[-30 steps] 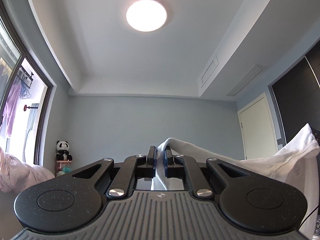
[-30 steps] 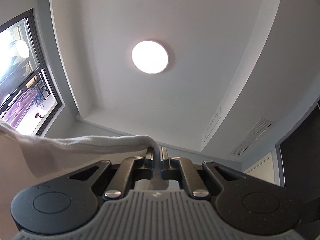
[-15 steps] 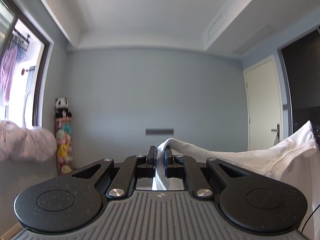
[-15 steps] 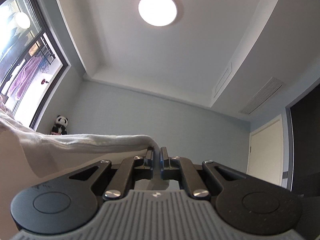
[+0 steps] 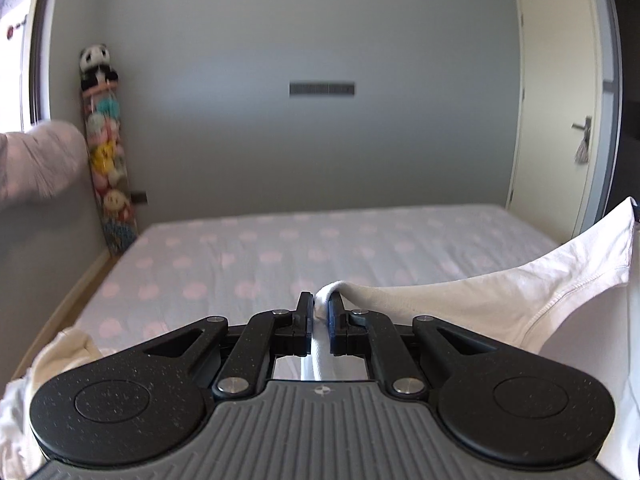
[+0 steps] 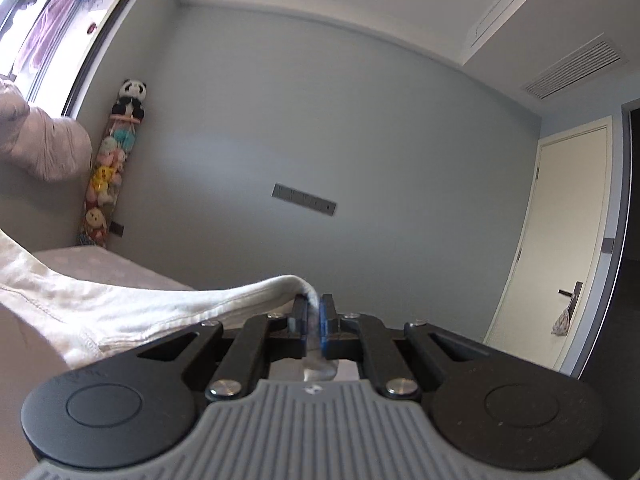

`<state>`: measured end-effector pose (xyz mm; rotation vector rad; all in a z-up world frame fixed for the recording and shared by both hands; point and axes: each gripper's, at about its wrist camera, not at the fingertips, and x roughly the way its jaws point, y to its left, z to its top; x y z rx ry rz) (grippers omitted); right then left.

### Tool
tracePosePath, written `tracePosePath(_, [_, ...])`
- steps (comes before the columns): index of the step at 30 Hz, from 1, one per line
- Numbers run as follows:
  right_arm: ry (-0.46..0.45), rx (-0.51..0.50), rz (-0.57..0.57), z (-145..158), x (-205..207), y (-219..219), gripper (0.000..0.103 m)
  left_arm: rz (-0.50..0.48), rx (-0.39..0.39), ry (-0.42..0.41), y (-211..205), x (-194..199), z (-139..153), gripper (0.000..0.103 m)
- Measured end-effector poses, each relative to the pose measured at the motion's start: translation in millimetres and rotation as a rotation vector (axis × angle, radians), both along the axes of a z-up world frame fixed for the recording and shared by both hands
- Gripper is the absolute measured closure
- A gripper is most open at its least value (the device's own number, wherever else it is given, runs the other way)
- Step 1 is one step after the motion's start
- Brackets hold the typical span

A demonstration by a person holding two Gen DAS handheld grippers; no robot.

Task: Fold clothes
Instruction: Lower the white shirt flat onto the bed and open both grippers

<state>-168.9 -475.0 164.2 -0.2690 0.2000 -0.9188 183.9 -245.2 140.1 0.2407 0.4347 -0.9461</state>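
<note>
A white garment (image 5: 480, 300) hangs stretched between both grippers. My left gripper (image 5: 319, 304) is shut on one pinched edge of it, and the cloth runs off to the right, with a stitched hem showing. My right gripper (image 6: 314, 308) is shut on another edge of the white garment (image 6: 120, 304), which runs off to the left. The left view looks down over a bed (image 5: 280, 256) with a grey sheet dotted pink. In the right view only a corner of the bed (image 6: 88, 268) shows.
More pale clothing (image 5: 24, 396) lies heaped at the bed's near left corner. A pink sleeve (image 5: 36, 164) reaches in at the left. A tall tube of stuffed toys with a panda on top (image 5: 106, 152) stands by the window. A white door (image 5: 560, 120) is at the right.
Both views have swung down from the ceiling and its lamp to the far wall, and the bed has come into view. Both grippers stay shut on the white garment.
</note>
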Motion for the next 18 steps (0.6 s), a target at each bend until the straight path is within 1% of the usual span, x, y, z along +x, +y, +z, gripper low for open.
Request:
tracePosePath(4, [0.089, 0.081, -0.026, -39.2, 52.7, -59.5, 0.096, 0.020, 0.084, 0.047, -45.4, 42.8, -37.5, 0.097])
tracePosePath(8, [0.172, 0.166, -0.051, -89.5, 98.2, -118.3, 0.096, 0.040, 0.172, 0.094, -86.4, 79.3, -82.0, 0.097])
tracePosePath(10, [0.210, 0.213, -0.058, -119.6, 114.5, -143.0, 0.096, 0.053, 0.213, 0.129, -101.2, 98.4, -109.9, 0.097])
tracePosePath(13, [0.272, 0.290, -0.062, -168.0, 142.1, -176.3, 0.096, 0.068, 0.273, 0.185, -127.3, 114.8, -154.8, 0.097])
tracePosePath(15, [0.314, 0.334, -0.058, -200.4, 153.7, -192.3, 0.096, 0.074, 0.307, 0.218, -141.0, 125.7, -182.5, 0.098])
tracePosePath(18, [0.365, 0.366, -0.055, -244.3, 166.5, -208.1, 0.096, 0.086, 0.349, 0.247, -158.0, 142.0, -217.9, 0.097])
